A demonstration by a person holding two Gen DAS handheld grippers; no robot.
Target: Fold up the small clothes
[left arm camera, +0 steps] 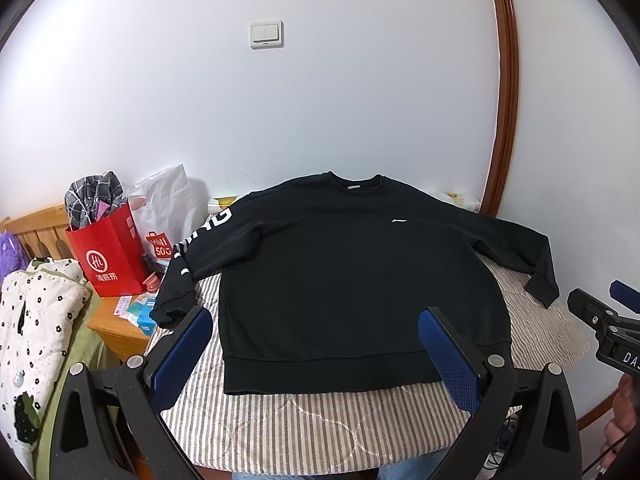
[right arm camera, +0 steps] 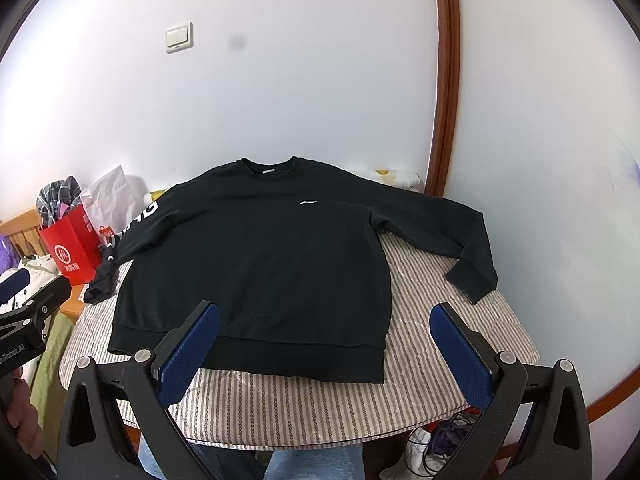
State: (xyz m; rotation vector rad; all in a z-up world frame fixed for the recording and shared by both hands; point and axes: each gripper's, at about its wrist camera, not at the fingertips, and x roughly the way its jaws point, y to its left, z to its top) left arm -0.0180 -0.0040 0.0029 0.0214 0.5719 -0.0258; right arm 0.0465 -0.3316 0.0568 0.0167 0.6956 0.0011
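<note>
A black sweatshirt point(left arm camera: 340, 272) lies flat, front up, on a striped padded table point(left arm camera: 304, 432), collar toward the wall, both sleeves spread out. Its left sleeve bears white letters and hangs over the table's left edge. It also shows in the right wrist view point(right arm camera: 260, 264). My left gripper point(left arm camera: 316, 328) is open and empty, hovering above the hem at the near edge. My right gripper point(right arm camera: 324, 320) is open and empty, above the hem's right part. The right gripper's tip shows at the left wrist view's right edge point(left arm camera: 600, 312).
A red paper bag point(left arm camera: 108, 252) with checked cloth and a white bag point(left arm camera: 164, 208) stand on a wooden nightstand point(left arm camera: 116, 328) at the left. A floral quilt point(left arm camera: 32, 320) lies at far left. A white wall and brown door frame point(left arm camera: 506, 92) stand behind. Cables point(right arm camera: 440, 440) lie under the table.
</note>
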